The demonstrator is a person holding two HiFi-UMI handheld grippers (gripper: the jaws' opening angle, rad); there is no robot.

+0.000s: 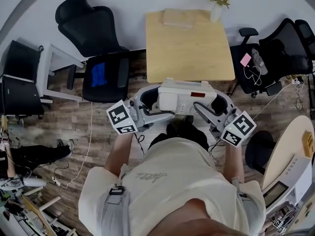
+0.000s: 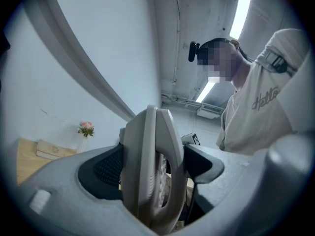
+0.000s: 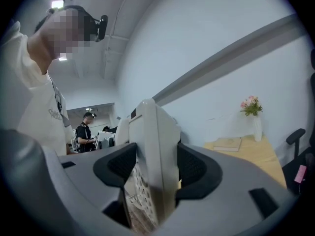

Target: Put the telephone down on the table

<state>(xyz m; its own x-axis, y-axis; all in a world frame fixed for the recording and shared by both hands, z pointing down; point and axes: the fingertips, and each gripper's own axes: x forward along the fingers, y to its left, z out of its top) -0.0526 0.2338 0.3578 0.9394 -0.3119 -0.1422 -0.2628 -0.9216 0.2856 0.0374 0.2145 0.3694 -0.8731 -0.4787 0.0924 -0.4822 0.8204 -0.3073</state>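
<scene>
The left gripper is clamped on the left edge of the telephone and the right gripper on its right edge, probably to keep it steady between them. It hangs in the air just short of the table's near edge. The bare wood on the near side of the book and vase looks roomy enough to receive it.

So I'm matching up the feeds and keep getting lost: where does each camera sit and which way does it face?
Head view: on the person's head, looking steeply down at the telephone held before the wooden table; shirt and forearms show.
Left gripper view: rides the left claw, looking along its jaws, shut on the telephone, up toward the person's shirt.
Right gripper view: rides the right claw, likewise clamped; person at left.
All three share the telephone, table and flower vase.
</scene>
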